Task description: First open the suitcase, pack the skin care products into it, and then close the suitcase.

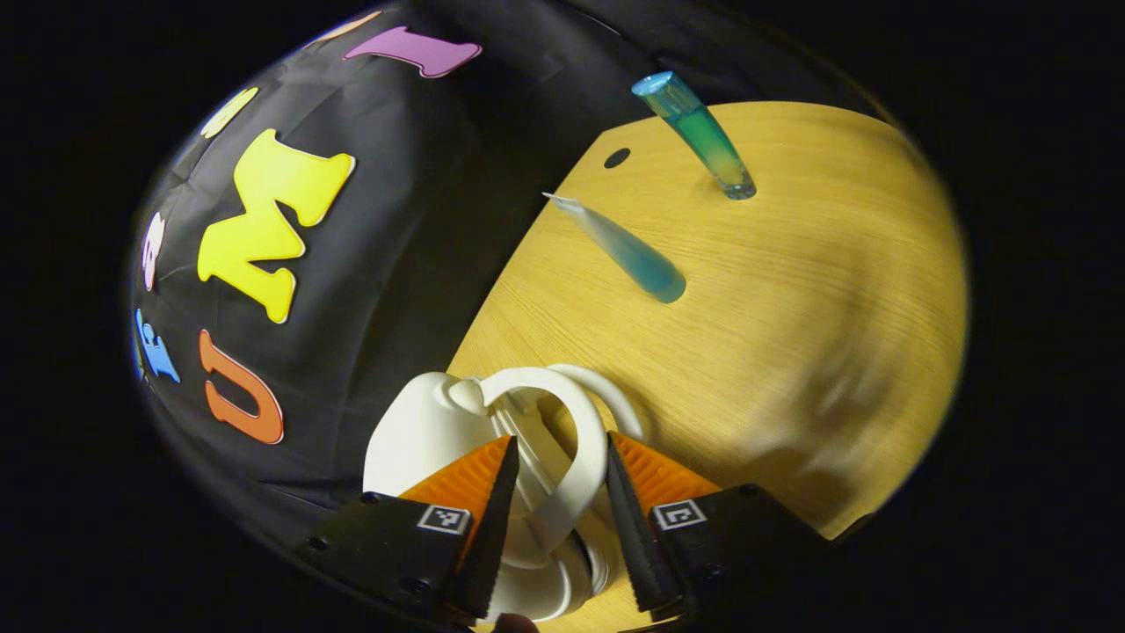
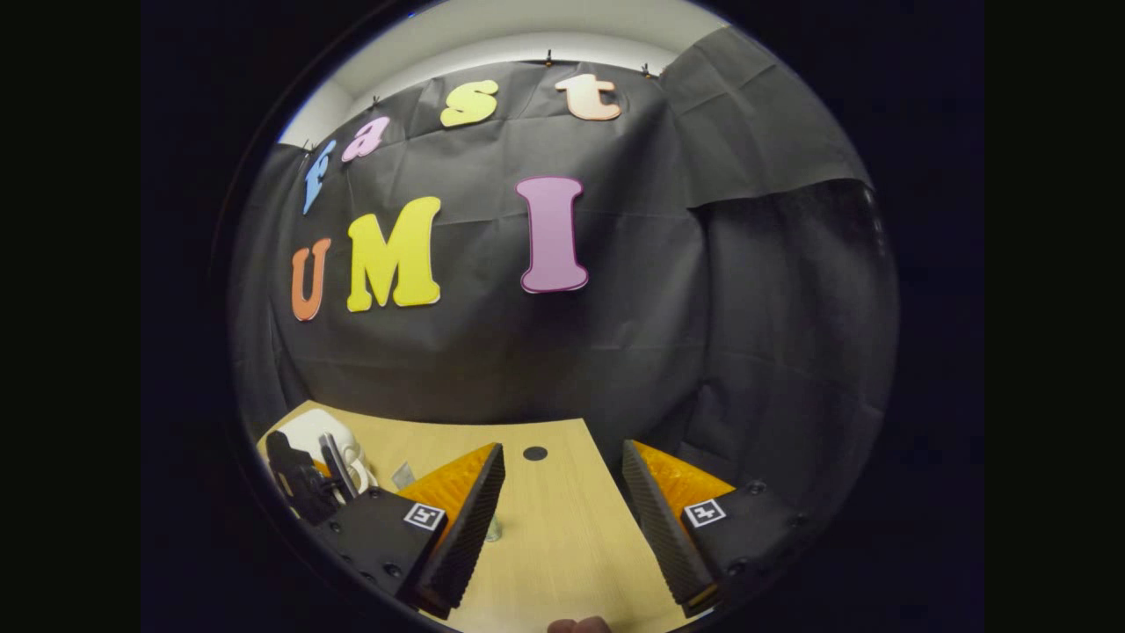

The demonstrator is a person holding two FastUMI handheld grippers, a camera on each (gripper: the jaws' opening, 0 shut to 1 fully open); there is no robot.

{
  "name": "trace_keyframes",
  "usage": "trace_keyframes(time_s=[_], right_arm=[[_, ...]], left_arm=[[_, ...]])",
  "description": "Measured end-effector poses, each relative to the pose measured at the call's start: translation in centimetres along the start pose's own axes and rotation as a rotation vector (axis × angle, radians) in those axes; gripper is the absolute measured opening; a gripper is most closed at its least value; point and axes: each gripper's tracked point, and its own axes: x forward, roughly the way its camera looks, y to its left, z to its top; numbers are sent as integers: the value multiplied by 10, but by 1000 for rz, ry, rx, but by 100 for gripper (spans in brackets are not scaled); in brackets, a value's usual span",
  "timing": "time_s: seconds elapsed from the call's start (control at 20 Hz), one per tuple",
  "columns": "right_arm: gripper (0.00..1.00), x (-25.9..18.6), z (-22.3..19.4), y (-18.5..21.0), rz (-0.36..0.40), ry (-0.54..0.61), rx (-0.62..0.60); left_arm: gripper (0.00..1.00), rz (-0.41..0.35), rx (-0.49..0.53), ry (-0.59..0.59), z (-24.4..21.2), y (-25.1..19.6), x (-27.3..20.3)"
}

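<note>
Left gripper view looks along the left gripper (image 1: 552,501), whose fingers stand a little apart on either side of the looped handle (image 1: 576,440) of the white suitcase (image 1: 422,431); whether they press on it I cannot tell. The suitcase sits at the edge of the wooden table (image 1: 791,290). Beyond the suitcase, two skin care items stand apart: a blue tube (image 1: 628,251) nearer to it and a green bottle (image 1: 699,132) farther off, with a dark hole (image 1: 617,158) in the tabletop beside them.

Right gripper view shows the right gripper (image 2: 562,501) wide open and empty above the table (image 2: 562,545), the suitcase (image 2: 312,435) off to its left with the left gripper (image 2: 308,479) on it.
</note>
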Motion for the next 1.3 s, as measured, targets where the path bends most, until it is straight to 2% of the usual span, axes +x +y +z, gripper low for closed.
trace_keyframes(time_s=[0.05, 0.1, 0.2, 0.45, 0.6, 0.75, 0.85, 1.0, 1.15, 1.3], right_arm=[[80, -1, -1, 1, -3, -2, -7], [80, -3, -1, 2, -9, -1, -8], [80, -7, -1, 2, -23, 1, -1], [80, -16, 2, 6, -44, -13, -25], [80, -22, 8, 14, -41, -25, -29], [79, -25, 15, 30, -16, -41, -48], [79, -24, 20, 41, 3, -46, -49], [80, -22, 30, 64, 30, -56, -36], [80, -22, 39, 91, 65, -67, -38], [79, -24, 51, 115, 96, -82, -58]], left_arm=[[53, -4, 6, -1, 2, -1, 1], [40, -11, 9, -7, 6, -2, 0], [31, -14, -2, -20, 9, -1, -3], [17, -32, -31, -44, 17, 3, -8], [7, -17, -98, -65, 24, 16, -17], [3, -18, -221, -121, 34, 35, -36], [3, 8, -290, -215, 48, 65, -50], [3, 60, -416, -297, 45, 115, -73], [3, 127, -552, -365, 29, 176, -90], [3, 180, -683, -412, -9, 229, -108]])
